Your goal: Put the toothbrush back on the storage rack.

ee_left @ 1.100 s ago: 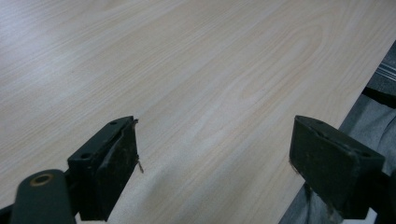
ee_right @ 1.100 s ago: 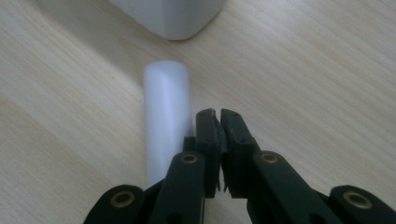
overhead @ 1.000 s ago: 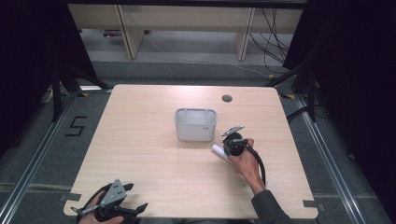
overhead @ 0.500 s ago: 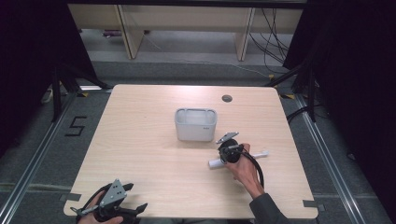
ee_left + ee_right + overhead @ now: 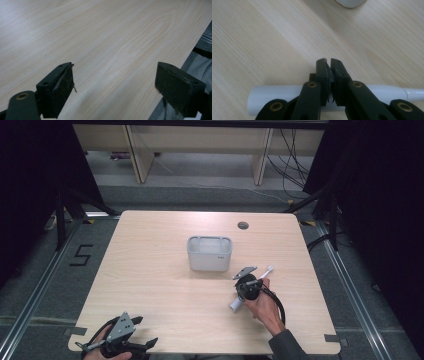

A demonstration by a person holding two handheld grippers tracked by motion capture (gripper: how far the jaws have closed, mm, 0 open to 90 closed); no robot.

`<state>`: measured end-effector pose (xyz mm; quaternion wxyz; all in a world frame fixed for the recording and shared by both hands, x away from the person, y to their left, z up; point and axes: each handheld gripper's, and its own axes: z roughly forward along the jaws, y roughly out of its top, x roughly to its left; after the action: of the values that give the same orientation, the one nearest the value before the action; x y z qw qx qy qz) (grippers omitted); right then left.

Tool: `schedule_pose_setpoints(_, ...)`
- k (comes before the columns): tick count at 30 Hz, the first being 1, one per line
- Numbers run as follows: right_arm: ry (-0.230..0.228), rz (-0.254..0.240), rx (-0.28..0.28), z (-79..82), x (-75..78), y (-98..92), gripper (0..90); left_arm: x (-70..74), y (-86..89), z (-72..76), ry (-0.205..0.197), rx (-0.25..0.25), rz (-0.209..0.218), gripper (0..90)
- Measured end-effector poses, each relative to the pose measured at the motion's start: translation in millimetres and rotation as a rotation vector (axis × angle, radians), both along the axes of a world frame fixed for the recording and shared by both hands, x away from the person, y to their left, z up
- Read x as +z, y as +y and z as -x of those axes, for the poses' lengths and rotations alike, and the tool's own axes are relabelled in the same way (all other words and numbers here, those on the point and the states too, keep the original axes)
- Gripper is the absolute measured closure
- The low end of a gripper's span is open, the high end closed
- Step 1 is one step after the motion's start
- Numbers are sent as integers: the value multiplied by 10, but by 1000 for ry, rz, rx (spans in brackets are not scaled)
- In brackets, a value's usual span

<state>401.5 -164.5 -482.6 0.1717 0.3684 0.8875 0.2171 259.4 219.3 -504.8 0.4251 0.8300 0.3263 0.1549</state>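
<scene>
High view: my right gripper (image 5: 248,283) clamps a white toothbrush (image 5: 235,304) near the grey bin (image 5: 209,253).
Long axis: tilted, thin end (image 5: 266,270) pointing up-right, away from me.
Left gripper (image 5: 115,87): spread apart, holding nothing.

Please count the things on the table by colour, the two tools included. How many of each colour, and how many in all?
White: 1, the toothbrush held in the right tool
Grey: 1, the holder
Black: 2, the right tool and the left tool
Total: 4
</scene>
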Motion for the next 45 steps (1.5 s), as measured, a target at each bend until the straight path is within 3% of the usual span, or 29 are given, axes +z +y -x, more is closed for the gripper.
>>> schedule_pose_setpoints(7,-3,-21,10,55,8,-67,848,3,1,1,7,-2,-6,147)
schedule_pose_setpoints(8,-5,-19,22,51,9,-78,848,12,20,-15,-10,-13,-41,148)
schedule_pose_setpoints(9,2,-31,12,69,7,-81,847,4,0,2,5,-1,-8,147)
schedule_pose_setpoints(10,-3,-26,28,66,14,-94,846,7,0,4,11,-1,-10,147)
schedule_pose_setpoints(11,3,-31,5,85,14,-91,845,13,16,-10,-2,-10,-37,148)
schedule_pose_setpoints(13,-3,-25,20,84,17,-107,844,9,10,-2,5,-3,-28,147)
schedule_pose_setpoints(14,10,-29,9,100,16,-104,844,4,-9,9,15,7,-1,147)
schedule_pose_setpoints(15,16,-23,31,89,17,-118,844,16,15,-2,9,-7,-38,147)
schedule_pose_setpoints(16,-4,-26,24,100,16,-119,844,15,14,-3,8,-4,-36,147)
schedule_pose_setpoints(20,3,-36,22,113,23,-144,843,8,10,-2,7,-3,-28,147)
schedule_pose_setpoints(21,-1,-36,22,110,20,-149,843,2,-10,9,16,7,2,147)
schedule_pose_setpoints(23,1,-38,26,110,22,-160,841,-1,-11,9,13,7,5,147)
schedule_pose_setpoints(24,4,-45,9,122,20,-156,840,0,-8,7,12,6,1,147)
schedule_pose_setpoints(25,3,-39,21,118,25,-165,839,9,12,-3,7,-5,-30,147)
schedule_pose_setpoints(26,4,-33,30,118,27,-174,838,10,12,-4,5,-6,-31,147)
schedule_pose_setpoints(27,11,-34,19,126,29,-173,838,10,12,-4,5,-6,-31,148)
schedule_pose_setpoints(28,11,-36,20,127,28,-175,837,0,-6,6,12,6,-3,147)
schedule_pose_setpoints(29,11,-35,13,132,28,-179,837,8,11,-1,8,-3,-29,147)
schedule_pose_setpoints(33,11,-34,9,153,38,-196,837,9,13,-3,5,-4,-29,147)
schedule_pose_setpoints(35,23,-35,1,163,44,-203,838,-1,-9,8,12,7,2,148)
schedule_pose_setpoints(41,23,-35,15,169,44,-233,840,10,14,-4,3,-4,-31,148)
schedule_pose_setpoints(45,25,-35,10,181,46,-243,836,0,-6,6,11,6,-3,148)
